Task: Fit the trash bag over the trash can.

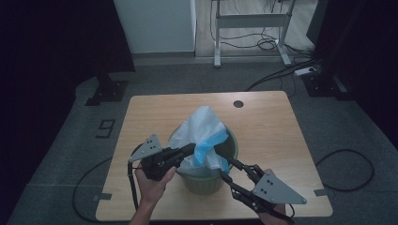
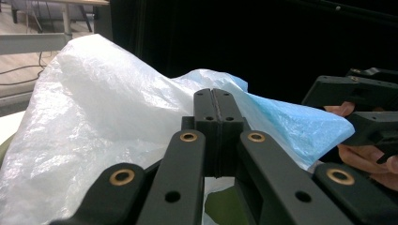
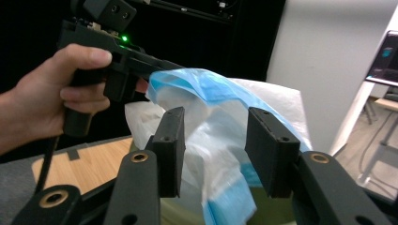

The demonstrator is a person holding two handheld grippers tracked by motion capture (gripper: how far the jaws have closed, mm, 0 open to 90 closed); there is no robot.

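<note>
looks like a lab or recording room: black curtains point(image 1: 56, 42) round a lone wooden bench point(image 1: 263, 136), grey carpet point(image 1: 187, 79) with tape marks and a "9" point(image 1: 106, 127), loose cables point(image 1: 349, 164), power strip point(image 1: 305, 71), bare desk frame point(image 1: 251, 21) behind.

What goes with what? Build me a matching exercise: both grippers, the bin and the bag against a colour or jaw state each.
Things:
1. left gripper
2. right gripper
3. bin
4. bag

States and colours:
A. green
B. jaws open, one on each side of the bag
C. white and blue
D. jaws shut at the bag's edge

Pairs: 1-D, 2-B, 3-A, 4-C
</note>
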